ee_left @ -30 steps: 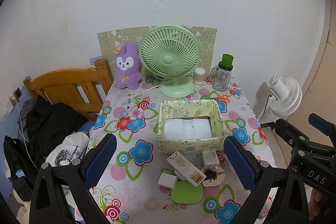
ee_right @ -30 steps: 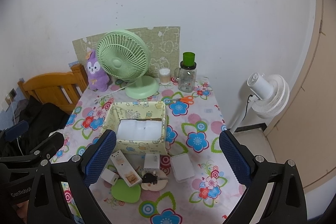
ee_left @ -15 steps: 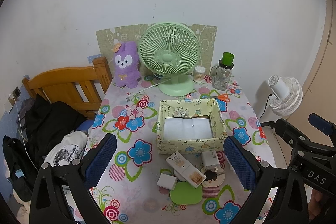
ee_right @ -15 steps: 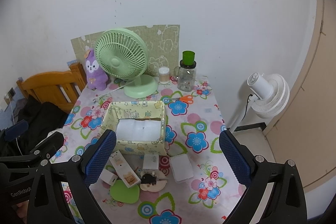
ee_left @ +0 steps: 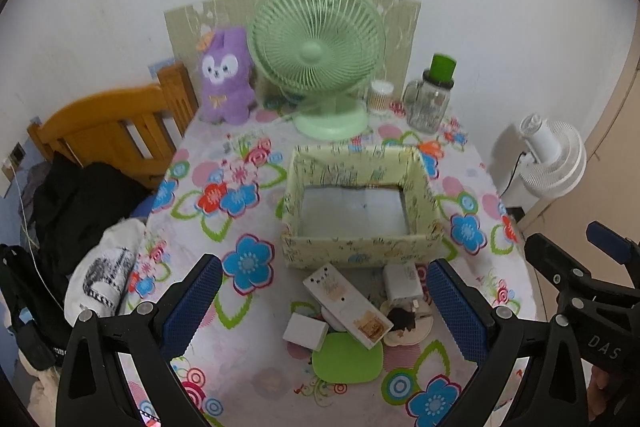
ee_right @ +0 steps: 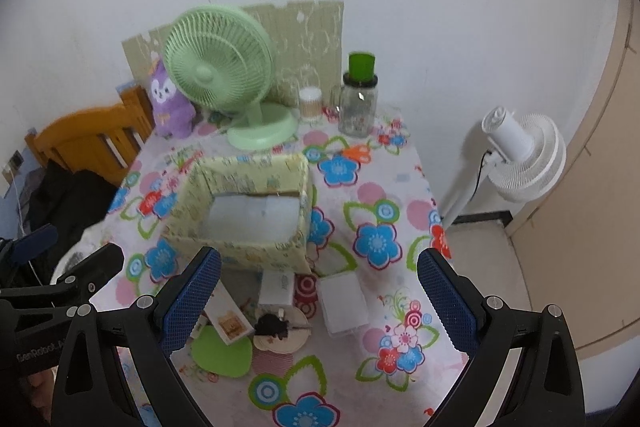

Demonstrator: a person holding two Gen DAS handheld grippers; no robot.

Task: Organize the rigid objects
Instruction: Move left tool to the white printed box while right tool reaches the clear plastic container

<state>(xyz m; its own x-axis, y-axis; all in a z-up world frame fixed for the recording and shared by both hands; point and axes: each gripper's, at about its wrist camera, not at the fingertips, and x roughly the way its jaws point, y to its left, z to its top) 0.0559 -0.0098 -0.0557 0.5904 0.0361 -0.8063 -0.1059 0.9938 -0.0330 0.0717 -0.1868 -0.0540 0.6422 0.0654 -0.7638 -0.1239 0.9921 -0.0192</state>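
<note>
Sm. items [ee_left: 347, 311] clustered by box [ee_left: 360, 203]

My left gripper [ee_left: 322, 301] hangs above the near end of the flowered bench [ee_left: 192, 227], its blue-padded fingers [ee_left: 194, 301] wide apart and empty. Between them I see a long white rectangular box [ee_left: 347, 307], a small white cube [ee_left: 306, 331], a white charger block [ee_left: 402, 283] and a flat green heart-shaped pad [ee_left: 346, 357], close together. Just behind stands the open pale yellow patterned box [ee_left: 360, 251], and further back the green table fan [ee_left: 318, 55].
</note>
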